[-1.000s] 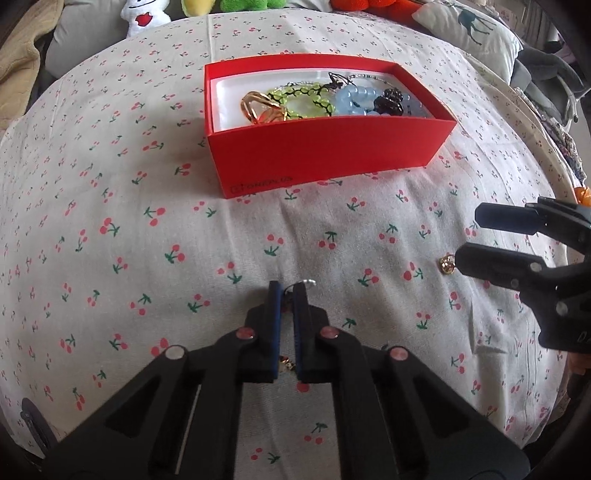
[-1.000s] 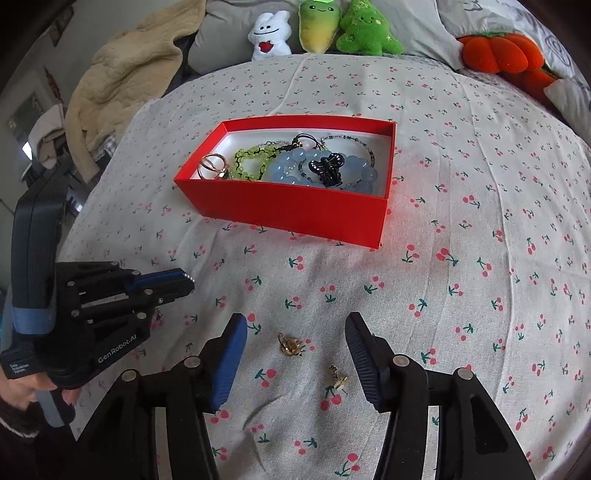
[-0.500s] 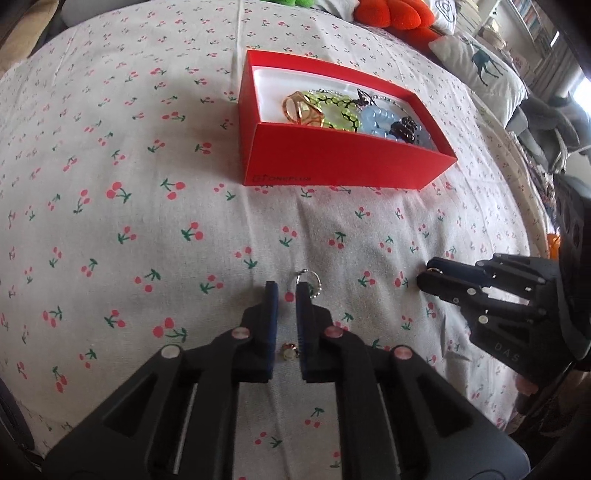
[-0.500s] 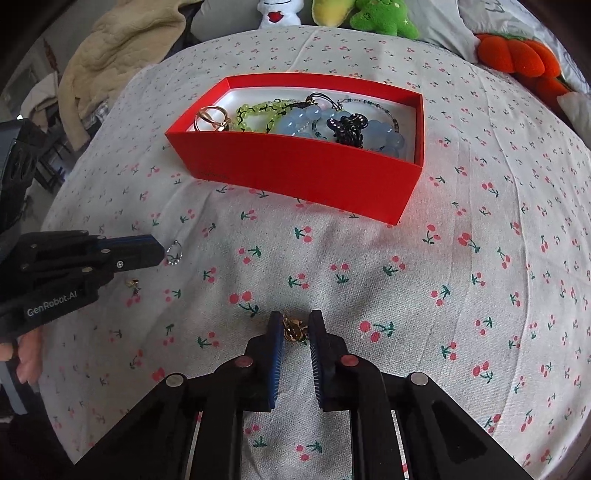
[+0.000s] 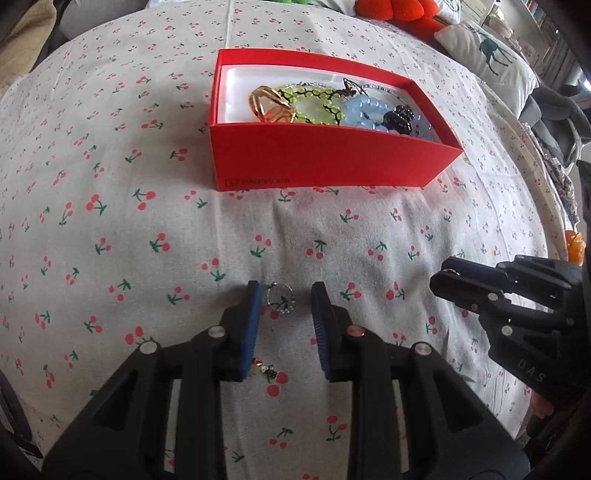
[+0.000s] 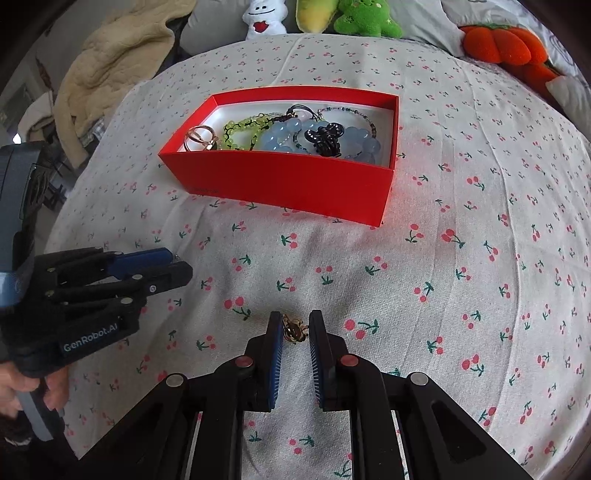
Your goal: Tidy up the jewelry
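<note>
A red box (image 5: 332, 170) (image 6: 280, 181) stands on the cherry-print cloth and holds gold rings (image 5: 271, 105), a green bead bracelet (image 6: 242, 129), a blue bead bracelet (image 6: 284, 134) and a black piece (image 6: 327, 138). My left gripper (image 5: 285, 295) (image 6: 181, 264) points down in front of the box, its jaws opening. A small silver ring (image 5: 280, 301) lies on the cloth between its pads, untouched by them. My right gripper (image 6: 294, 323) (image 5: 439, 277) is shut on a small gold earring (image 6: 294, 329) just above the cloth.
Another tiny earring (image 5: 264, 369) lies on the cloth under the left fingers. Plush toys (image 6: 365, 16) and an orange plush (image 6: 502, 46) line the far edge. A beige blanket (image 6: 110, 62) is heaped at the back left. A hand (image 6: 22, 384) holds the left gripper.
The left jaws went from shut on the silver ring to parted, leaving the ring on the cloth. The right jaws closed from wide open onto the gold earring.
</note>
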{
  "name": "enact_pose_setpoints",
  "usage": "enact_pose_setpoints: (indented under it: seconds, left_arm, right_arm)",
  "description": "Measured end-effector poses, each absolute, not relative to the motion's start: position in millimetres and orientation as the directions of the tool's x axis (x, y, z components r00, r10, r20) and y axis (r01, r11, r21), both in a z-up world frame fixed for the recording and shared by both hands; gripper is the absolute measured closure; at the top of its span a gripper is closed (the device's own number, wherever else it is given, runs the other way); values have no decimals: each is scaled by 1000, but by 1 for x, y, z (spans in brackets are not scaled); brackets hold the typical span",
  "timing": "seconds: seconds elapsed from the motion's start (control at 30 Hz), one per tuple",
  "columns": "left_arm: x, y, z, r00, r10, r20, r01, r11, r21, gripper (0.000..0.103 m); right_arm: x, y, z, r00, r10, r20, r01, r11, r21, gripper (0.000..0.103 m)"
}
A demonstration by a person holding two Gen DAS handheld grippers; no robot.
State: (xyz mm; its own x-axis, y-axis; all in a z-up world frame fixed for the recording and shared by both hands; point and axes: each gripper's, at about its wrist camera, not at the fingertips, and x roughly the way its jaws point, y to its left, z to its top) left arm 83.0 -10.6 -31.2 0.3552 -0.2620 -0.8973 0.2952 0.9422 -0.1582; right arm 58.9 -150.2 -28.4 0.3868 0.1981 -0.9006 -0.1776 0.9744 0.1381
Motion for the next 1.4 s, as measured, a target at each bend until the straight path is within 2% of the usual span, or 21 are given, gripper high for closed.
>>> enact_pose_setpoints:
  seconds: [0.07, 0.13, 0.23, 0.3, 0.77, 1.4]
  left_arm:
    - [84, -16, -31, 360, -224, -905, 285, 951, -122, 77]
    - [88, -19, -31, 351, -211, -912, 275, 954, -115, 87]
    - [92, -16, -31, 335, -225, -915, 249, 958, -144, 88]
    - [93, -15, -31, 333, -220, -917, 241, 960, -143, 98]
    - [84, -10, -21, 349, -308, -885, 252, 941, -228, 100]
    - [112, 4, 29, 447, -452, -771, 213, 892, -400, 100]
  right_arm:
    - [60, -151, -28, 389, 195, -901, -174, 975, 136, 89]
    - [60, -153, -28, 388, 193, -901, -166, 976, 137, 89]
    - [61, -155, -25, 391, 195, -899, -157, 977, 144, 89]
    - [62, -156, -23, 395, 200, -897, -156, 976, 149, 89]
    - [58, -161, -6, 418, 224, -881, -141, 973, 181, 89]
    - [87, -173, 40, 524, 302, -796, -71, 947, 313, 89]
